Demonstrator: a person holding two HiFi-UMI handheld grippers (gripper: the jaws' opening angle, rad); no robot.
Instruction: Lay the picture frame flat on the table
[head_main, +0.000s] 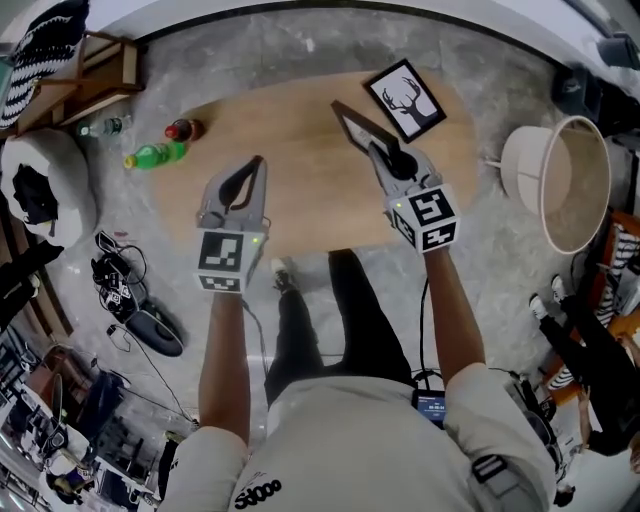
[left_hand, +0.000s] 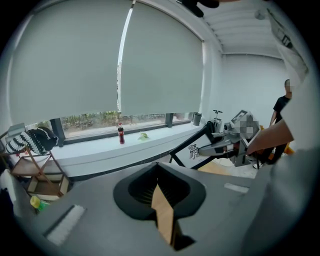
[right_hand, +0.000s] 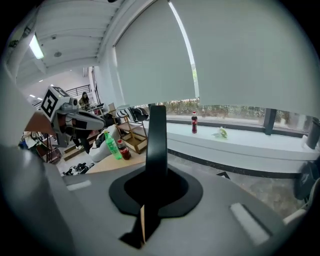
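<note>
— Left hand-held gripper (head_main: 259, 161), at 11 o'clock from the person: how is it set?
— Tips pressed together on nothing, over the near left part of the counter (head_main: 310, 190). The right hand-held gripper (head_main: 338, 105), at 12 o'clock, is likewise closed and empty. It aims toward the picture frame (head_main: 405, 100), near it but apart.
— And the frame itself?
— At 1 o'clock, near the counter's far right end. It is propped on its back leg with the deer print toward the person, so it is not yet flat.
— How would you do this step well?
— I'd spread the right jaws before arriving, take the top edge and tip the frame back slowly. The left tips could pin the bottom edge against skidding. The leg probably has to fold, or the frame will rock. Since it stands close to the rim, I'd lower it toward the counter's middle.
— The surface?
— Pale oval wood, smooth-looking. A hard frame may slide on it.
— The room?
— A wooden rack (head_main: 100, 70) is at 10 o'clock and dark clutter with cables (head_main: 120, 285) at 8 o'clock. A green bottle (head_main: 155, 155) and a red-labelled bottle (head_main: 183, 128) are just off the counter's left end; whether they stand on floor or wood I cannot tell. The floor (head_main: 250, 50) is grey and marbled, and a drawn blind (left_hand: 100, 65) covers the window beyond. A white lampshade (head_main: 575, 180) is at 3 o'clock.
</note>
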